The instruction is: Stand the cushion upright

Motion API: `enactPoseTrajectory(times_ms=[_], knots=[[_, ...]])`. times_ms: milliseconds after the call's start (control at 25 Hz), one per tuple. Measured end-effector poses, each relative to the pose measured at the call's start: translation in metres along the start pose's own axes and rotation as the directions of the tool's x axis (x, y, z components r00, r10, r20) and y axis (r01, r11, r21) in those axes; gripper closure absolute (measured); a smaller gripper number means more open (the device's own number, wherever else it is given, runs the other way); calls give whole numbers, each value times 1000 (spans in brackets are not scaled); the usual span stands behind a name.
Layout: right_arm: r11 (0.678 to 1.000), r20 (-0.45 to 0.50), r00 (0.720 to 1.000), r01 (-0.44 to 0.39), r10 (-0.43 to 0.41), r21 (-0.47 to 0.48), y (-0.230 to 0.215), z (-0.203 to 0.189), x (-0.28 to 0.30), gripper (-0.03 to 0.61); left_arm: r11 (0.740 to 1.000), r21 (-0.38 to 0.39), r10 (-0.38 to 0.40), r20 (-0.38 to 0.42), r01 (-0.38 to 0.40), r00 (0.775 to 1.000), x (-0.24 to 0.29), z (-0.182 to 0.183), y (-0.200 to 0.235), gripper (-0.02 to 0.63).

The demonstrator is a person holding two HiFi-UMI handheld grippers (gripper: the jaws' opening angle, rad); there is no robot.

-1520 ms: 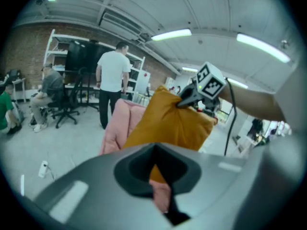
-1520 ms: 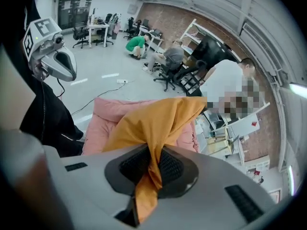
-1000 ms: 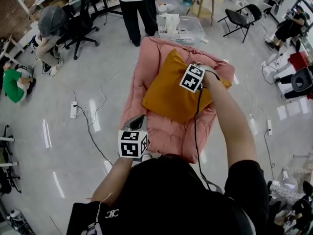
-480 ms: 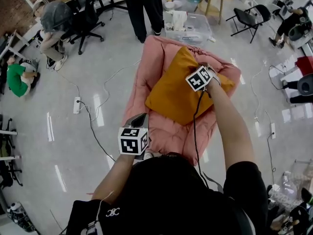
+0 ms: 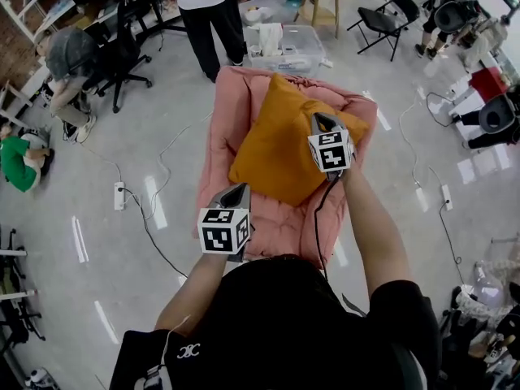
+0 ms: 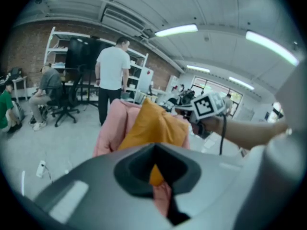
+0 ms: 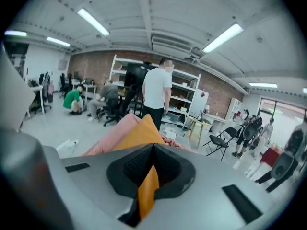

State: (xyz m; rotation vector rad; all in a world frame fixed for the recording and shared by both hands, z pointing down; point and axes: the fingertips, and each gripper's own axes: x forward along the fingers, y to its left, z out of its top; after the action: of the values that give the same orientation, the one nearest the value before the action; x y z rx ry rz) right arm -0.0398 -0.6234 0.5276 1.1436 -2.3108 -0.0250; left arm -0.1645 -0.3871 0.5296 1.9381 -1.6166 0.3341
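Note:
An orange cushion (image 5: pixel 276 149) rests on a pink padded mat (image 5: pixel 236 112), its far corner raised and its body tilted up. My right gripper (image 5: pixel 321 120) is at the cushion's right edge, its jaws closing tight on a fold of the orange fabric (image 7: pixel 146 190). The cushion's peak (image 7: pixel 141 131) rises just beyond the jaws. My left gripper (image 5: pixel 236 192) hovers off the mat's near left side, apart from the cushion, jaws together and empty. In the left gripper view the cushion (image 6: pixel 153 123) stands ahead on the mat (image 6: pixel 112 123), with the right gripper (image 6: pixel 184 108) beside it.
A person in a white shirt (image 5: pixel 203 6) stands just beyond the mat. A clear plastic box (image 5: pixel 284 47) sits at the mat's far end. Cables and a power strip (image 5: pixel 120 195) lie on the floor to the left. Seated people, office chairs and a folding chair (image 5: pixel 382 19) ring the area.
The right gripper rolled over and rose at the cushion's right edge, and the cushion tipped up from lying flat. The left gripper shifted slightly toward the mat.

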Motion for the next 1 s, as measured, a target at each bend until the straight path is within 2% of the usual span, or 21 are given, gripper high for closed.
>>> enactPoseTrajectory(times_ms=[160, 320, 440, 640, 840, 1000], knots=[[987, 126, 991, 15, -35, 162, 28, 9, -54, 580, 999, 23, -35, 17, 34, 999, -2, 4, -8, 615], [974, 206, 974, 47, -94, 223, 49, 22, -108, 581, 996, 52, -79, 43, 77, 996, 2, 15, -21, 615], [958, 235, 966, 41, -111, 282, 64, 26, -147, 581, 992, 97, -91, 80, 83, 993, 1, 24, -34, 615], [925, 242, 957, 60, -161, 376, 75, 21, -195, 581, 981, 156, -138, 123, 118, 983, 1, 37, -58, 615], [899, 185, 955, 139, -233, 415, 62, -13, -205, 581, 968, 190, -187, 113, 164, 976, 10, 37, -85, 615], [887, 167, 955, 150, -244, 437, 54, -24, -214, 581, 961, 209, -204, 97, 180, 974, 10, 34, -100, 615]])
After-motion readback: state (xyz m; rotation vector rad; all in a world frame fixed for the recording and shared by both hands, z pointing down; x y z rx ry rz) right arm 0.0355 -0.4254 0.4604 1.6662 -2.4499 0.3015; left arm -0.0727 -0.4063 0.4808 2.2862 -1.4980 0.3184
